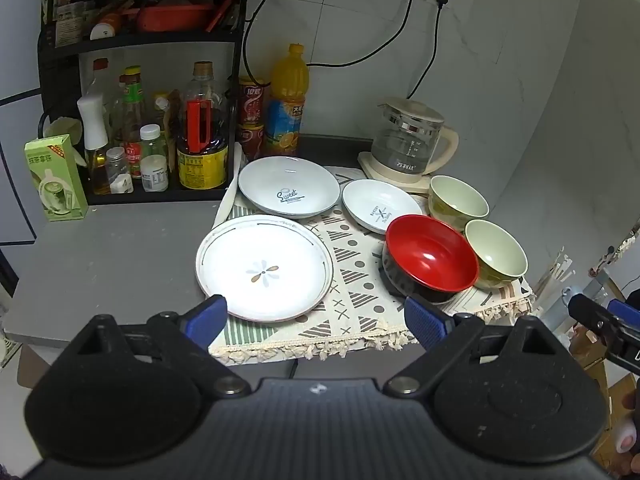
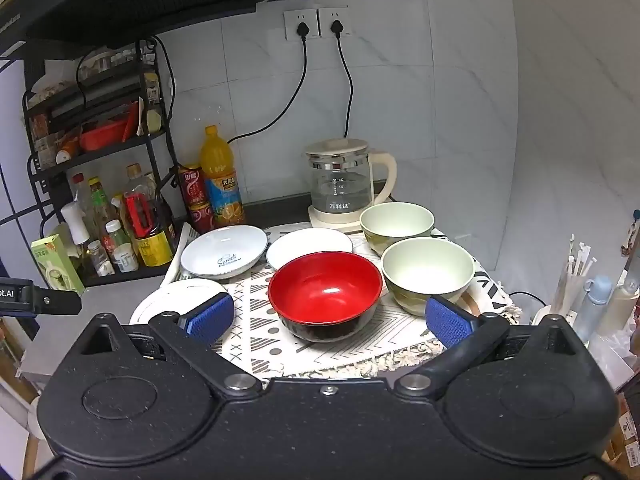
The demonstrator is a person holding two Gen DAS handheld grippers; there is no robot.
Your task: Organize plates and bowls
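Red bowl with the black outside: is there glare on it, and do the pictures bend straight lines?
Right wrist view: a white glare spot sits inside the red bowl with the black outside; wall tile lines curve toward the edges. Left wrist view: the same bowl shows a smaller highlight; corners go dark.

The red bowl (image 2: 325, 294) looks shiny and smooth, like plastic. The flower plate (image 1: 264, 267) is smooth and glossy, and the patterned cloth mat (image 1: 352, 280) is soft with a fringe. The kettle (image 2: 341, 186) has clear glass.
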